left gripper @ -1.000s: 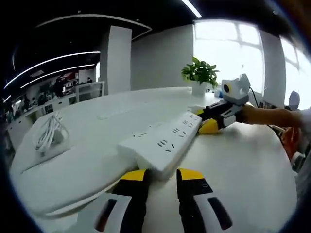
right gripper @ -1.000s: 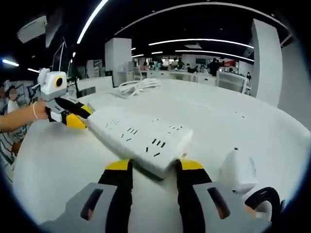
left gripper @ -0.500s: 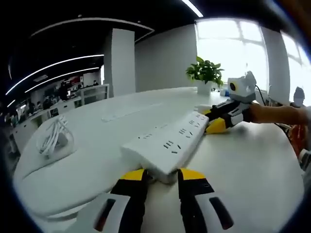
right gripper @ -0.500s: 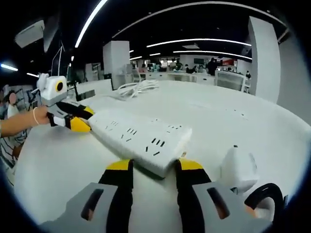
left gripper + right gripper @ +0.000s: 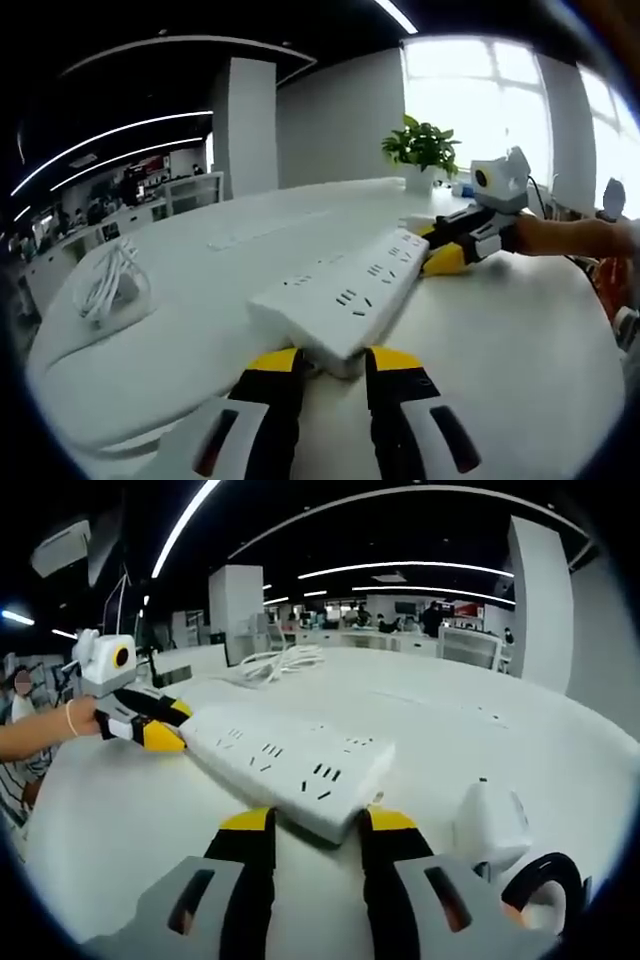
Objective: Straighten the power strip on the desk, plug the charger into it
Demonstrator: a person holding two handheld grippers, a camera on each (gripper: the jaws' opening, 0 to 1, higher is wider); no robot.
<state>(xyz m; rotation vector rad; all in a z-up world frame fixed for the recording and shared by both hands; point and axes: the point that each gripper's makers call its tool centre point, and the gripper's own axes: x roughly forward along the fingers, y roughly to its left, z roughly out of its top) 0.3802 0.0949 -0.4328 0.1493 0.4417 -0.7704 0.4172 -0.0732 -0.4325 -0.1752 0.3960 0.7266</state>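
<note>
A long white power strip (image 5: 345, 295) lies across the white desk (image 5: 500, 340). Its near end sits between the yellow tips of my left gripper (image 5: 335, 362), which is shut on it. At the strip's far end is my right gripper (image 5: 440, 245), held by a person's hand. In the right gripper view the strip (image 5: 290, 760) runs away to the left, its near end in my right gripper (image 5: 315, 822), also shut on it. My left gripper (image 5: 165, 725) holds the far end. The white charger (image 5: 488, 820) stands on the desk just right of my right jaws.
A coiled white cable (image 5: 105, 285) rests on the desk's left side, also seen as a coil (image 5: 285, 658) beyond the strip. A potted plant (image 5: 422, 150) stands at the far edge by the window. A black cable loop (image 5: 540, 885) lies beside the charger.
Since a second ago the strip's near end has come slightly further between my left jaws and looks a little raised. Over the last half second almost nothing moved.
</note>
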